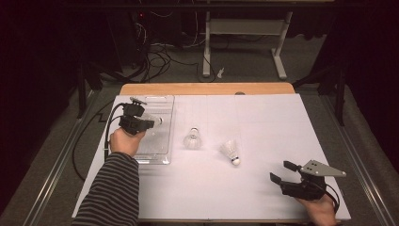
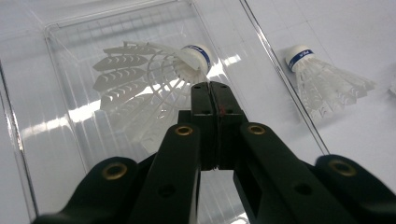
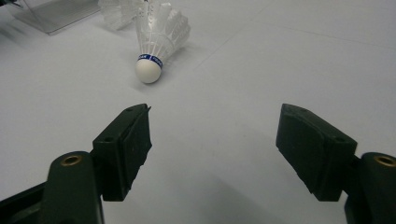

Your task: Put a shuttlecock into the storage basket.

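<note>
1. Nearby, at the table's four o'clock, the right gripper (image 1: 280,171) rests with its black jaws spread wide and nothing between them. A sweep toward ten o'clock could knock the white feather shuttlecock with the blue-banded cork (image 1: 230,151), which lies loose on the white tabletop (image 1: 282,122) and would roll.
2. Further toward ten o'clock, a second white shuttlecock (image 1: 192,138) lies just beside the clear plastic tray (image 1: 167,101). A bumped tray would shove it.
3. Farthest, at the table's nine o'clock, the left gripper (image 1: 151,122) has its jaws pressed together, seemingly pinching the thin skirt of a white plastic-mesh shuttlecock (image 2: 140,79) over the tray. The hold is slight and off-centre, so the shuttlecock may twist, slip out early, or have its ribs crushed.
</note>
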